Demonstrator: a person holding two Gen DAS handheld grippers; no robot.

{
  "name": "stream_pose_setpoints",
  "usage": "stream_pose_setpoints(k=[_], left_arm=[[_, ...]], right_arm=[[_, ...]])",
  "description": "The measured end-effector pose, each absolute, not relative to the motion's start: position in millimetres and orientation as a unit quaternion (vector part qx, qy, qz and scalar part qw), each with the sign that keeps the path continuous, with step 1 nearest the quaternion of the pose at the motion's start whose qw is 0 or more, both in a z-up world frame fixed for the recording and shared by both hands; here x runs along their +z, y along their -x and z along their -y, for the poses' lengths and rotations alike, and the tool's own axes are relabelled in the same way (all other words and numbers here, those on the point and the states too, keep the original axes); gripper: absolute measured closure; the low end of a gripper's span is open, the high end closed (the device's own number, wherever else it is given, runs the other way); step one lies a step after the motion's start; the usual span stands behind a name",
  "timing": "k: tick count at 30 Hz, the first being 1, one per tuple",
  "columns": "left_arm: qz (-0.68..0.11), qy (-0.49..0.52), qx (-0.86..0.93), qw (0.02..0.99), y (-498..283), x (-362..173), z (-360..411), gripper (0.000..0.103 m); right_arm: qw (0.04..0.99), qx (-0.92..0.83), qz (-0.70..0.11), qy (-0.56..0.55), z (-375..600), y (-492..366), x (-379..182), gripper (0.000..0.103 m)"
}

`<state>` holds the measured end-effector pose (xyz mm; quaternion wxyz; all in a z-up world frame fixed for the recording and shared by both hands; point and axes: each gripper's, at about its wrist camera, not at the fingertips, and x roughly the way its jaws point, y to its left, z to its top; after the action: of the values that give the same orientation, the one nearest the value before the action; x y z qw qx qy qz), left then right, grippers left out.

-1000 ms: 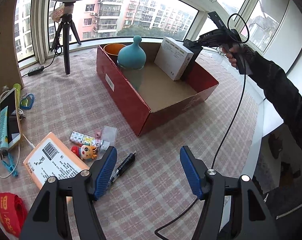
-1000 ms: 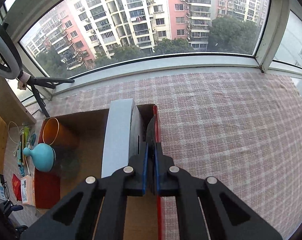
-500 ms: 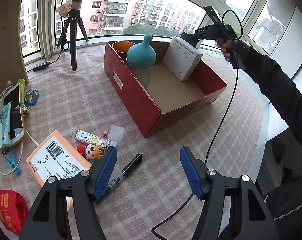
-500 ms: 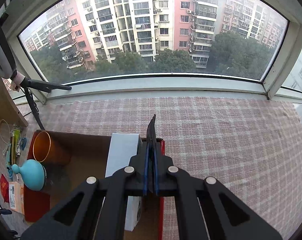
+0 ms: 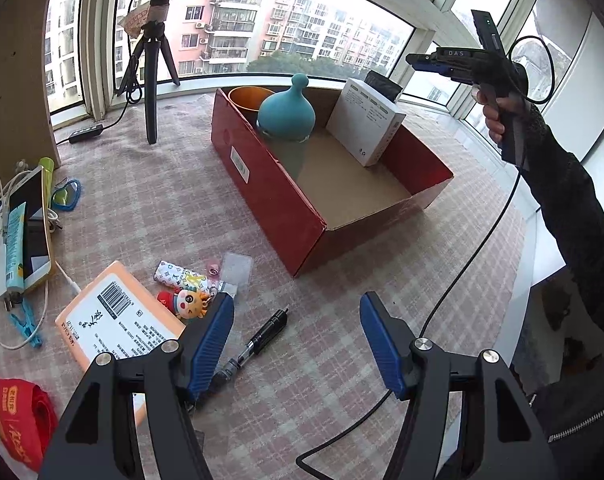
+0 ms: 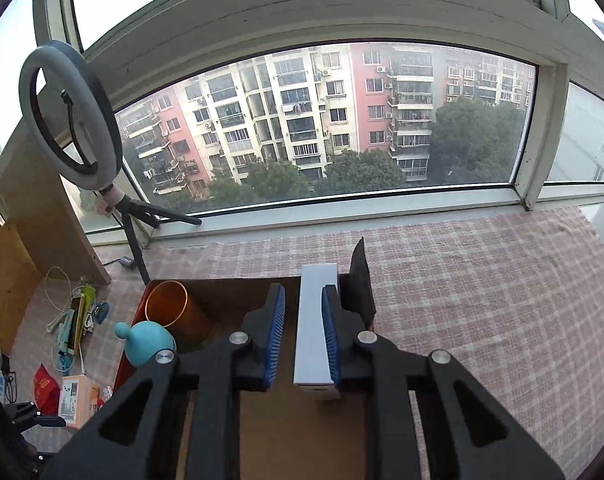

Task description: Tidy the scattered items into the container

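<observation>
The right gripper (image 6: pixel 302 336) had just been opening, empty above the red box (image 5: pixel 269 196), which held the white carton (image 5: pixel 364 120), teal bottle (image 5: pixel 285 114) and orange cup (image 6: pixel 167 308). The left gripper (image 5: pixel 297 344) hovered, jaws apart, over the pen (image 5: pixel 267 330), the toy (image 5: pixel 187 300) and the parcel (image 5: pixel 113 324), left near.

The right gripper (image 6: pixel 302 332), a second ago pinched on a thin black item (image 6: pixel 361 280) at the far wall of the red box (image 5: pixel 269 188), has just been opening its jaws and now holds nothing. The black item stands on its own, leaning behind the white box (image 6: pixel 317 320). The gripper has lifted up and back from the red box, so its camera now shows far more window and ceiling.
</observation>
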<state>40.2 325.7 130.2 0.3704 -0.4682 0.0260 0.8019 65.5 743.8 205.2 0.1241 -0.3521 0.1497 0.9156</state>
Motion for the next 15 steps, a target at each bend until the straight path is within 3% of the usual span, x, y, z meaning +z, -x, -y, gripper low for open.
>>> stream_pose_setpoints(k=[9, 13, 15], left_arm=[[-0.015, 0.466, 0.830, 0.307, -59, 130, -263, 0.041], [0.008, 0.481, 0.840, 0.251, -69, 120, -212, 0.041], [0.017, 0.486, 0.844, 0.228, -74, 117, -190, 0.041]], right_arm=[[0.063, 0.901, -0.240, 0.356, -642, -110, 150, 0.086], [0.038, 0.896, -0.241, 0.372, -594, -135, 136, 0.063], [0.033, 0.896, -0.227, 0.380, -578, -148, 140, 0.061]])
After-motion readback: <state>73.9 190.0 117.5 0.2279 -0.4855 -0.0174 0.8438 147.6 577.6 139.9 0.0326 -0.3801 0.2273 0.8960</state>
